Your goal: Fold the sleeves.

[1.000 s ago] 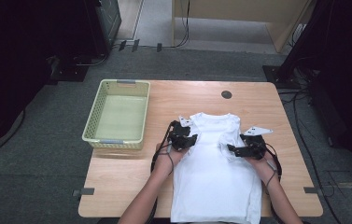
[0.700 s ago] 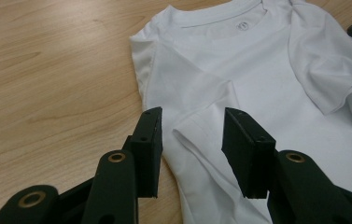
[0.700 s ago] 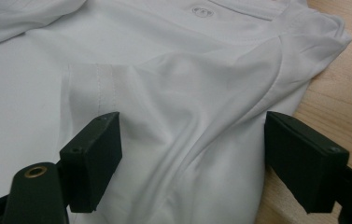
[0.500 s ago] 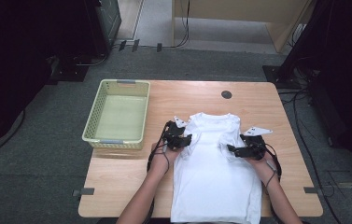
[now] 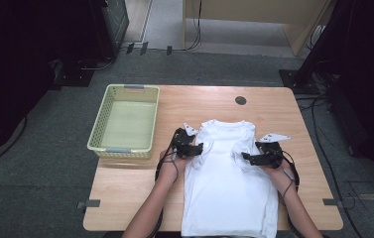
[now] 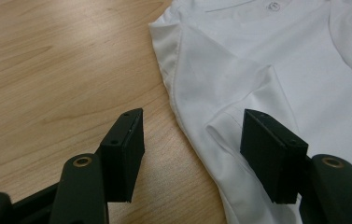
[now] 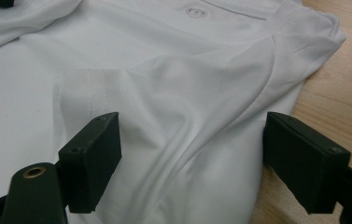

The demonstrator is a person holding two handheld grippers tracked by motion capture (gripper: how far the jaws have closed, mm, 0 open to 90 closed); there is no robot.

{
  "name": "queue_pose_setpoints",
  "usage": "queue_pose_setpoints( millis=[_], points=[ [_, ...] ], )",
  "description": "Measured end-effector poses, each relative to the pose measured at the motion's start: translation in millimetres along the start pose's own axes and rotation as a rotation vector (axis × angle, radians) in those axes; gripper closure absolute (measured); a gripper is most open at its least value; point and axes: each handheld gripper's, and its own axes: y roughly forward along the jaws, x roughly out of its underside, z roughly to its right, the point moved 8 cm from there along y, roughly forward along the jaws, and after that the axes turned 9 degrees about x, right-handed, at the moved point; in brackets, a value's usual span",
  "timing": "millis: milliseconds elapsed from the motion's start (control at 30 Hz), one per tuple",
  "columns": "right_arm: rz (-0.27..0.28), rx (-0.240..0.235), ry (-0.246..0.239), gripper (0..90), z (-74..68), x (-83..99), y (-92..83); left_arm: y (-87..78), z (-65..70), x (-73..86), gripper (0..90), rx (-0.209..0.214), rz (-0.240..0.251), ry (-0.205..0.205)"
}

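Both grippers sit at the white shirt (image 5: pixel 229 188) shoulders. The left gripper (image 6: pixel 190 151), jaws just opened, straddles the folded edge; the right gripper (image 7: pixel 190 161) gapes over loose cloth. Each should pinch its fold squarely before lifting

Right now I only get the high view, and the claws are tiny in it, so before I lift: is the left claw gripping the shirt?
Observer: No. The left claw has just been opening, and the folded sleeve edge of the shirt lies loose between its jaws.
Operator: And the right claw?
Observer: The right claw is open, one jaw over cloth, the other over the table.
Operator: Is the cloth flat there?
Observer: No, soft wrinkles run between its jaws.
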Motion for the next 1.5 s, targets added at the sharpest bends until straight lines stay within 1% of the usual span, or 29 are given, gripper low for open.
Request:
queue_pose_setpoints(
  millis=[100, 200, 233, 267, 300, 367, 467, 567, 600, 633, 767, 833, 933, 1067, 1133, 1200, 1233, 1267, 1300, 1400, 1500],
  points=[
    [-0.004, -0.003, 0.002, 20.4, 1.3, -1.2, 0.6, 2.1, 0.8, -0.4, 39.4, 0.006, 0.004, -0.006],
    [-0.010, -0.006, 0.003, 20.4, 3.4, -2.6, 0.6, 3.2, 0.2, -0.6, 35.6, 0.011, 0.004, 0.003],
    [-0.013, -0.003, -0.008, 20.4, 4.4, -3.2, 0.8, 4.5, 0.4, -1.3, 33.7, 0.020, 0.015, -0.007],
    [-0.013, 0.000, -0.019, 20.4, 5.4, -3.5, 1.1, 5.0, -0.3, -1.3, 29.9, 0.028, 0.012, -0.011],
    [-0.014, 0.002, -0.023, 20.2, 6.4, -3.4, 1.2, 5.5, -0.9, -1.4, 29.6, 0.033, 0.017, -0.021],
    [-0.018, -0.005, -0.020, 19.7, 7.7, -2.3, 2.3, 6.3, -1.3, -1.4, 29.6, 0.039, 0.018, -0.030],
    [-0.019, -0.008, -0.025, 19.8, 9.9, -2.9, 2.8, 8.4, -2.1, -1.1, 28.9, 0.030, 0.001, -0.005],
    [-0.017, -0.022, -0.018, 19.8, 10.9, -5.3, 2.7, 8.9, -3.5, -3.6, 28.8, 0.033, 0.010, -0.019],
    [-0.014, -0.024, -0.016, 19.8, 11.5, -6.3, 2.7, 8.3, -4.3, -4.5, 28.8, 0.030, 0.008, -0.015],
    [-0.012, -0.019, -0.018, 19.8, 12.7, -7.1, 2.6, 8.1, -4.1, -6.0, 28.8, 0.031, 0.015, -0.015],
    [-0.007, -0.020, -0.022, 19.9, 15.1, -10.2, 3.5, 8.1, -5.7, -9.6, 28.8, 0.027, 0.014, 0.012],
    [-0.009, -0.023, -0.022, 19.9, 14.9, -11.2, 4.2, 8.1, -7.2, -11.4, 28.8, 0.027, 0.019, 0.013],
    [-0.001, -0.020, -0.039, 19.9, 15.8, -12.7, 5.5, 9.8, -8.3, -13.1, 28.8, 0.035, 0.026, 0.001],
    [-0.007, -0.024, -0.031, 19.9, 17.4, -13.1, 8.3, 13.9, -9.5, -13.3, 28.8, 0.032, 0.023, 0.024],
    [-0.014, -0.026, -0.033, 19.9, 16.9, -12.8, 9.9, 16.0, -10.3, -14.0, 28.7, 0.039, 0.025, 0.011],
    [-0.019, -0.022, -0.044, 19.9, 16.7, -12.9, 12.0, 17.9, -11.0, -15.2, 28.7, 0.040, 0.031, 0.009],
    [-0.021, -0.021, -0.050, 19.9, 17.0, -13.1, 12.6, 18.7, -11.6, -15.5, 28.7, 0.040, 0.030, 0.014],
    [-0.022, -0.019, -0.047, 19.9, 17.1, -13.6, 13.2, 19.3, -12.5, -15.6, 28.7, 0.039, 0.028, 0.018],
    [-0.022, -0.019, -0.047, 19.9, 17.7, -14.1, 13.7, 20.3, -12.8, -15.9, 28.7, 0.038, 0.027, 0.014],
    [-0.022, -0.017, -0.044, 19.9, 19.8, -16.3, 15.0, 21.4, -12.1, -19.2, 28.7, 0.044, 0.037, 0.031],
    [-0.026, -0.015, -0.041, 19.9, 22.0, -18.6, 16.7, 22.9, -11.6, -22.9, 28.7, 0.047, 0.035, 0.030]
  ],
)
